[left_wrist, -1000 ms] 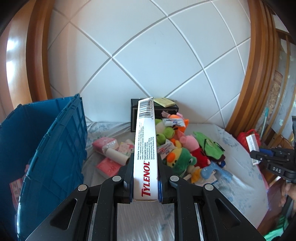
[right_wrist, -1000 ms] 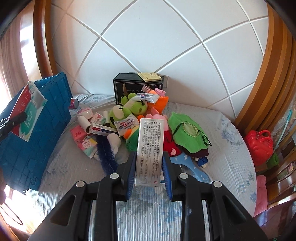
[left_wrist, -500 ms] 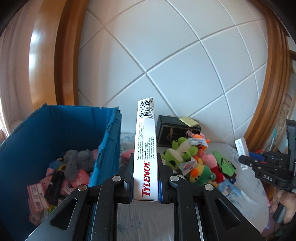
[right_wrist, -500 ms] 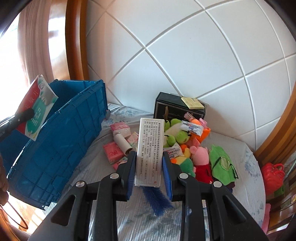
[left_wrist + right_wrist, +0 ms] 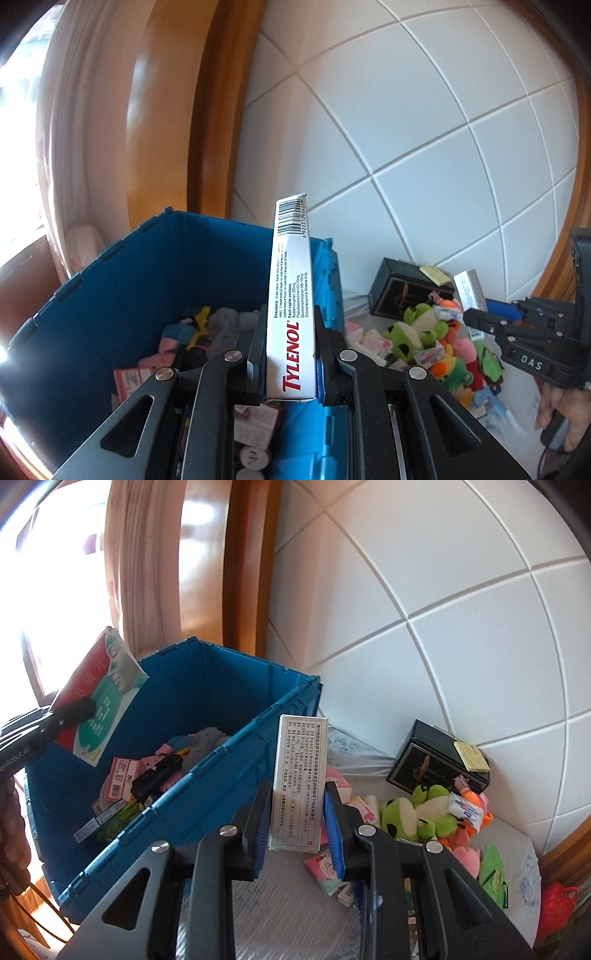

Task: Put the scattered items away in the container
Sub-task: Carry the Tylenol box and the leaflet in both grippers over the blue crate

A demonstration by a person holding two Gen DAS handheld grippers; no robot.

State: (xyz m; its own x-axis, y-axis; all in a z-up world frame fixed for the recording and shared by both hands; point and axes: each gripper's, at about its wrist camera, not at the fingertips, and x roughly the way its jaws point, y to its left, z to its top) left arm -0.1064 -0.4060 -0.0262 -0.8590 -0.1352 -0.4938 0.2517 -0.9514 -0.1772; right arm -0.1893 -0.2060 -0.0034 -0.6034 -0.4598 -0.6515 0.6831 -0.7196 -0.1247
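My left gripper [image 5: 290, 332] is shut on a white Tylenol box [image 5: 291, 295] that stands upright between the pads. It hovers over the open blue crate [image 5: 147, 280], above the inside by its right wall. The crate [image 5: 221, 686] holds soft toys and small packs. My right gripper [image 5: 298, 801] is shut on a white box with black print [image 5: 299, 775]. It hangs just outside the crate's long wall, over the cloth. In the right wrist view the left gripper [image 5: 74, 710] shows at the far left, with the red and green face of its box [image 5: 99, 694] above the crate.
Scattered on the patterned cloth are a green frog plush [image 5: 417, 812], other soft toys, pink packs [image 5: 325, 867] and a black box [image 5: 436, 764] against the tiled wall. A red bag [image 5: 557, 908] sits at the far right. A person's hand [image 5: 565, 406] grips the right handle.
Both grippers have swung left and slightly up, from the toy pile to the blue crate, each still holding its box. The crate's inside has come into view.
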